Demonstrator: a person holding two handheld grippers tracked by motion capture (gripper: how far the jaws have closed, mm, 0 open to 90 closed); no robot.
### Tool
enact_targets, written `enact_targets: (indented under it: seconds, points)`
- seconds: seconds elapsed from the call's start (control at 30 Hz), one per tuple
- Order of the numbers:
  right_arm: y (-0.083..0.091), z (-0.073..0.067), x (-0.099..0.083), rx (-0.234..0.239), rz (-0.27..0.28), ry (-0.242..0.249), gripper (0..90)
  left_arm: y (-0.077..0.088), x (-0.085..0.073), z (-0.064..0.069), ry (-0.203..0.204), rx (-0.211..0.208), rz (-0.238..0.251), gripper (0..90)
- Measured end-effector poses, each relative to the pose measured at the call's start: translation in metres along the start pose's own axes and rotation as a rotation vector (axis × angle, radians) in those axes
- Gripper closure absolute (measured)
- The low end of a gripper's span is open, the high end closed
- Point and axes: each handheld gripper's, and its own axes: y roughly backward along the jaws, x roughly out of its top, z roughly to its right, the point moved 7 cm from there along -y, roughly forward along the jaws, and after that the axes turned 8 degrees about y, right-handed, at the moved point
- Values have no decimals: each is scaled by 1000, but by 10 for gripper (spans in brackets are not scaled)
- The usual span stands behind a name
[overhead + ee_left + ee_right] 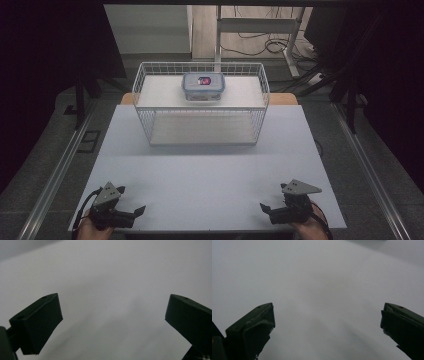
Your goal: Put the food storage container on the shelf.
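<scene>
A clear lidded food container [203, 86] with a blue rim and a red label sits on the upper shelf of a white wire basket rack [145, 100] at the far middle of the white table [210, 165]. My left gripper [142, 209] rests at the near left corner, pointing right, open with nothing between its jaws [112, 315]. My right gripper [262, 207] rests at the near right corner, pointing left, also open and empty [327, 320]. Both are far from the container. Hands hold them at the bottom edge.
The rack's lower shelf [200, 131] is bare. A wide stretch of white tabletop lies between the grippers and the rack. Beyond the table stand a desk frame [255, 25] and floor cables [270, 45]; metal rails [55, 175] run along both sides.
</scene>
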Motion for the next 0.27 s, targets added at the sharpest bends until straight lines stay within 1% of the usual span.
enact_targets:
  seconds: [0.1, 0.2, 0.27]
  points:
    - [-2, 0, -5, 12, -29, -6, 0, -3, -4, -1, 2, 2, -34, 5]
    - [-3, 0, -7, 8, -43, 2, 0, -4, -4, 0, -8, 7, -40, 4]
    - [-4, 0, -8, 7, -51, 6, 0, -5, -4, 0, -5, 9, -42, 4]
